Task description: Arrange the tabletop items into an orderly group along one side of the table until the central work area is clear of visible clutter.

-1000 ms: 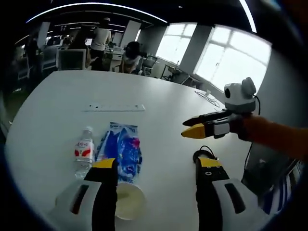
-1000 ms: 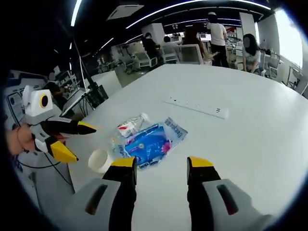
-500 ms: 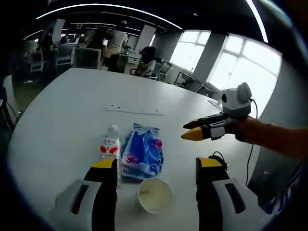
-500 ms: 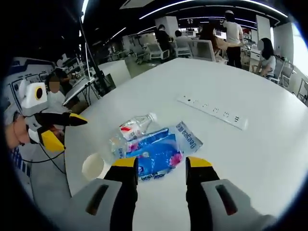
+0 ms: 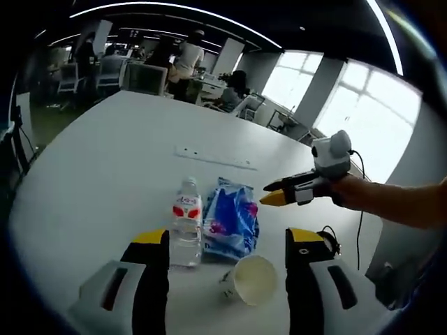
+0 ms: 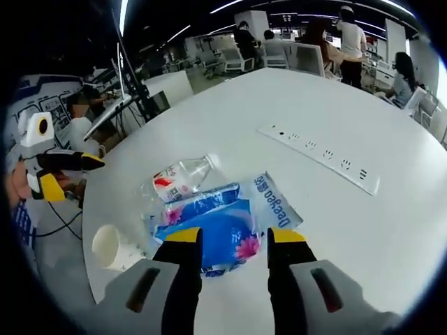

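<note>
My left tongs: jaws wide, holding nothing, above the paper cup.
My right tongs: jaws apart, empty, over the blue tissue pack.
Water bottle: lying beside the pack.
Power strip: beyond, on the white table.

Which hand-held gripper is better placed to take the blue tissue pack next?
Right, probably. The right hand-held gripper is open with the blue plastic tissue pack directly between its jaw tips. The left hand-held gripper faces the gap between the clear bottle and white paper cup.
</note>
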The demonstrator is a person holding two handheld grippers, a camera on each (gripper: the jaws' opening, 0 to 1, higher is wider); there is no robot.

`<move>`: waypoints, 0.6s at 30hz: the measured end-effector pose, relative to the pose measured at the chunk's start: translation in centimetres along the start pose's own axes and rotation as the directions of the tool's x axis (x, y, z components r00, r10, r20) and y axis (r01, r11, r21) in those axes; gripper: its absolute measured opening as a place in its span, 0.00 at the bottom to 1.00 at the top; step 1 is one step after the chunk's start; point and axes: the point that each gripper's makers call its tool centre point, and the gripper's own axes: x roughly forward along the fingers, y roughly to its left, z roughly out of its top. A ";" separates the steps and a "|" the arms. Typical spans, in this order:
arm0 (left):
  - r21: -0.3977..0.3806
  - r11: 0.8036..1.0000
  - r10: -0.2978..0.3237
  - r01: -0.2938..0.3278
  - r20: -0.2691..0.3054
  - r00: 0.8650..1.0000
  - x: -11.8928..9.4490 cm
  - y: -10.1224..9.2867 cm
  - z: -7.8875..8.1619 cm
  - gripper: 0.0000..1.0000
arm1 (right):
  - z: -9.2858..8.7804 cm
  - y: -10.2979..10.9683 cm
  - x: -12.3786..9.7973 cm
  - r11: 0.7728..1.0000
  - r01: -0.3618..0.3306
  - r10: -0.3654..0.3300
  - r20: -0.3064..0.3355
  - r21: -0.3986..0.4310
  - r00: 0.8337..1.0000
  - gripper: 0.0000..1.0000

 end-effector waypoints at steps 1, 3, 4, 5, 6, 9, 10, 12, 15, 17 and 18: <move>0.000 1.000 0.002 -0.002 -0.002 1.000 0.1 0.2 -0.1 0.68 | -0.2 -0.2 0.4 1.000 -0.002 0.002 -0.011 0.001 1.000 0.35; 0.010 1.000 0.011 -0.011 -0.005 1.000 0.2 0.6 -0.3 0.68 | -0.3 -0.4 0.9 1.000 -0.005 0.005 -0.017 -0.004 1.000 0.35; 0.009 1.000 0.011 -0.011 -0.005 1.000 0.3 0.8 -0.4 0.68 | -0.5 -0.5 1.3 1.000 -0.008 0.008 -0.027 -0.005 1.000 0.35; -0.002 1.000 0.013 -0.013 -0.011 1.000 0.4 1.0 -0.5 0.68 | -0.6 -0.6 1.6 1.000 -0.008 0.008 -0.034 -0.006 0.999 0.34; -0.004 1.000 0.015 -0.015 -0.009 1.000 0.4 1.1 -0.6 0.68 | -0.6 -0.6 1.7 1.000 -0.013 0.012 -0.032 -0.006 0.999 0.34; -0.011 1.000 0.013 -0.013 -0.009 1.000 0.6 1.1 -0.6 0.68 | -0.7 -0.8 2.3 1.000 -0.017 0.017 -0.039 -0.010 0.999 0.32; -0.013 1.000 0.013 -0.014 -0.008 1.000 0.7 1.1 -0.6 0.68 | -0.8 -0.9 2.5 1.000 -0.019 0.019 -0.043 -0.010 0.999 0.31; -0.014 1.000 0.012 -0.012 -0.009 1.000 0.8 1.1 -0.7 0.68 | -0.9 -1.0 2.8 1.000 -0.022 0.021 -0.049 -0.010 0.999 0.30; -0.019 1.000 0.011 -0.011 -0.003 1.000 0.9 1.2 -0.6 0.68 | -1.0 -1.2 3.2 0.999 -0.035 0.034 -0.055 -0.010 0.998 0.26; -0.023 1.000 0.018 -0.018 -0.002 1.000 1.0 1.4 -0.5 0.67 | -1.0 -1.2 3.4 0.999 -0.041 0.040 -0.057 -0.012 0.998 0.24; -0.024 1.000 0.019 -0.019 -0.003 1.000 1.0 1.5 -0.6 0.67 | -1.0 -1.2 3.5 0.999 -0.044 0.043 -0.058 -0.012 0.997 0.23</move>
